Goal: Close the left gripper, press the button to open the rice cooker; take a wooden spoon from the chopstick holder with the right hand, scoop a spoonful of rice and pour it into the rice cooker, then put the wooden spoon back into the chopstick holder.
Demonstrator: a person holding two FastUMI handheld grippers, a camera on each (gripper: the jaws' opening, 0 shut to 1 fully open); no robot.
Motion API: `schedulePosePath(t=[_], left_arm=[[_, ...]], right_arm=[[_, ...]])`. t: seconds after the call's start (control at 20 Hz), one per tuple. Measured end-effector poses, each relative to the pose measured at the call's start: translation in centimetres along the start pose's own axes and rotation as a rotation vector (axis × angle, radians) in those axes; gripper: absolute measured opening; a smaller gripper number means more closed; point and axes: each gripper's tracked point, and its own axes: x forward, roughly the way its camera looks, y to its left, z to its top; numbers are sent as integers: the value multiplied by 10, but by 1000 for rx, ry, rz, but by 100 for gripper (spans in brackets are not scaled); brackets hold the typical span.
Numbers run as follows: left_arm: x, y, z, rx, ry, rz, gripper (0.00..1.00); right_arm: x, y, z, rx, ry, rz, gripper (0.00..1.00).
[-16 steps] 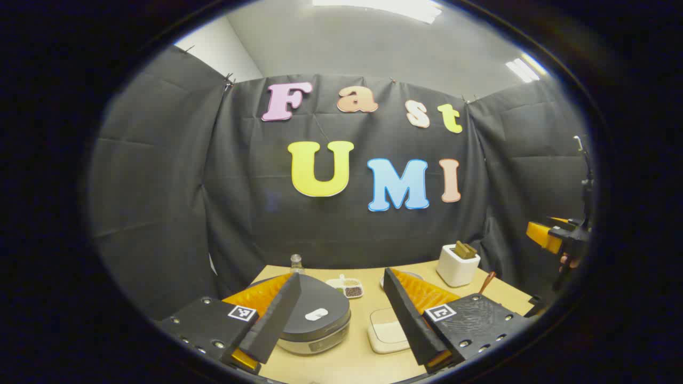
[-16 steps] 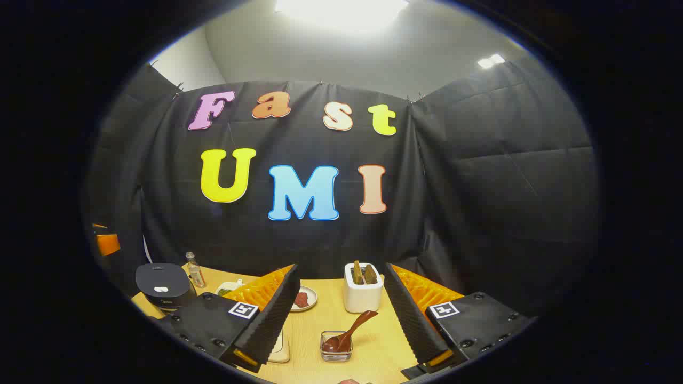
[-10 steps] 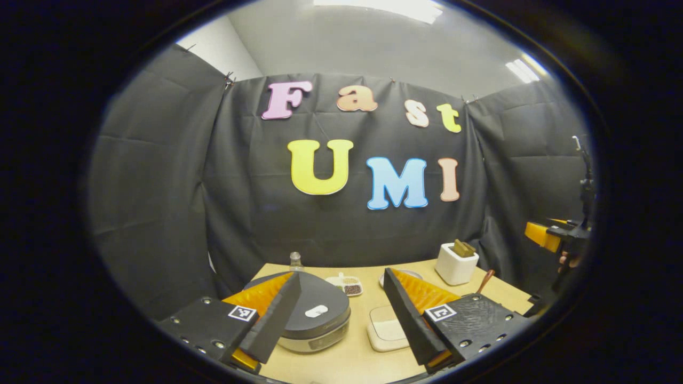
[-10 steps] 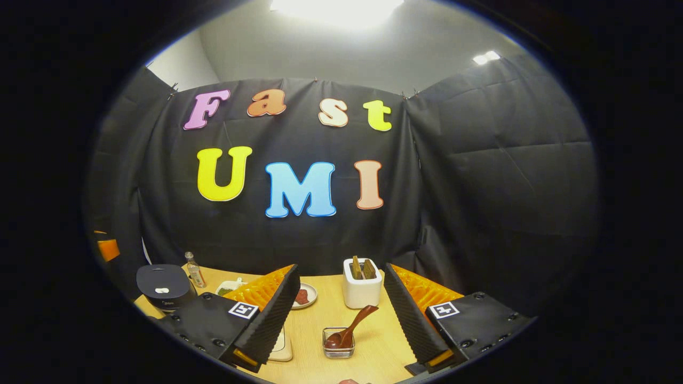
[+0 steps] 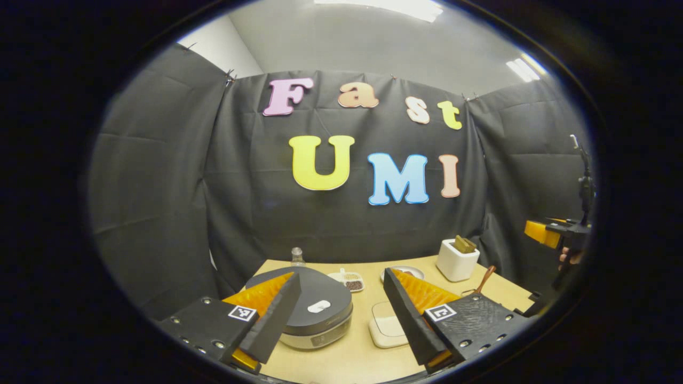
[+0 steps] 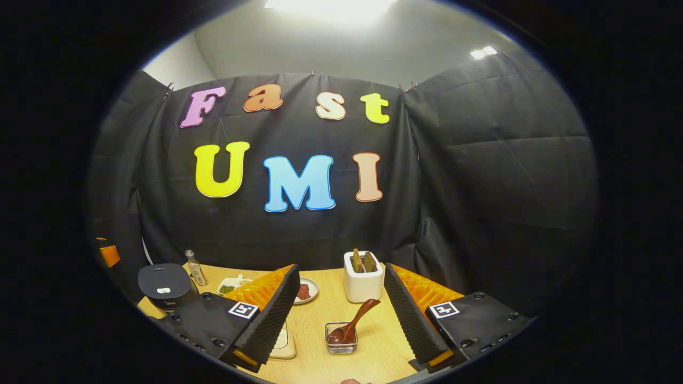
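My left gripper [image 5: 341, 314]: I hold it above the near edge of the table, fingers spread wide apart, nothing between them.
Rice cooker [image 5: 315, 314]: just past my left finger [image 5: 275, 314], partly hidden behind it, lid down, its pale button [image 5: 319, 306] on top between my two fingers.
Shallow cream dish [image 5: 387, 330]: on the table [image 5: 331, 357] beside the cooker, its far side behind my right finger [image 5: 408, 320].
Small seed dishes [image 5: 349, 281]: farther off, beyond the cooker.
Bottle [image 5: 296, 256]: at the table's far edge, behind the cooker.
My right gripper [image 6: 341, 314]: also held over the table with fingers wide apart and empty; from the left gripper view I see it [image 5: 552, 234] well off to the right with my hand [image 5: 566, 258] under it.
Glass cup with a dark spoon [image 6: 342, 337]: close ahead, between the right gripper's fingers, the spoon's handle leaning up to the right.
Chopstick holder [image 6: 363, 281]: farther ahead, straight beyond the cup, white, upright, with wooden handles [image 6: 363, 261] standing in it; whether one is the wooden spoon I cannot tell.
Small plate [image 6: 305, 290]: left of the holder, something reddish on it.
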Motion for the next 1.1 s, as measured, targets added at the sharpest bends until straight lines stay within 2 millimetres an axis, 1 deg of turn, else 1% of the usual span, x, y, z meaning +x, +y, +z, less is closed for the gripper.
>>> schedulePosePath(t=[0.15,0.2,0.3,0.35,0.4,0.45,0.5,0.65,0.7,0.75,0.8,0.85,0.9,0.95,1.0,1.05,1.1], left_arm=[[0,-5,-2,0,3,-5,97],[1,-6,-3,1,5,-8,98],[2,-11,-5,-3,7,-16,98],[2,-13,-4,-5,7,-15,97],[1,-14,-4,-8,6,-12,97],[2,-15,-1,-9,7,-10,97],[2,-17,-3,-9,7,-8,97],[5,-19,-5,2,25,16,97],[6,-19,-7,-1,38,26,98],[9,-22,-8,-8,54,26,98],[10,-24,-9,-15,66,35,95],[11,-23,-6,-20,72,54,82],[16,-25,-6,-27,86,56,68],[19,-32,-9,-36,107,50,55],[24,-34,-8,-39,120,64,43],[27,-22,-3,-44,121,126,31],[31,-21,-3,-68,137,148,20]], right_arm=[[-1,-3,-1,-12,4,3,100],[-1,-5,-1,-16,5,5,97],[0,-8,-3,-21,9,9,97],[1,-9,-4,-19,13,11,100],[3,-10,-5,-16,16,11,100],[5,-12,-5,-13,17,9,97],[8,-14,-6,-11,18,10,100],[20,-14,-8,-11,28,30,100],[25,-15,-10,-12,37,38,97],[30,-15,-11,-10,46,48,100],[35,-16,-11,-6,52,59,100],[40,-18,-11,-1,58,69,97],[46,-22,-12,0,61,75,100],[52,-26,-11,-2,64,81,100],[60,-30,-13,-4,68,89,100],[67,-35,-13,-7,74,98,100],[75,-39,-16,-9,81,108,100]])
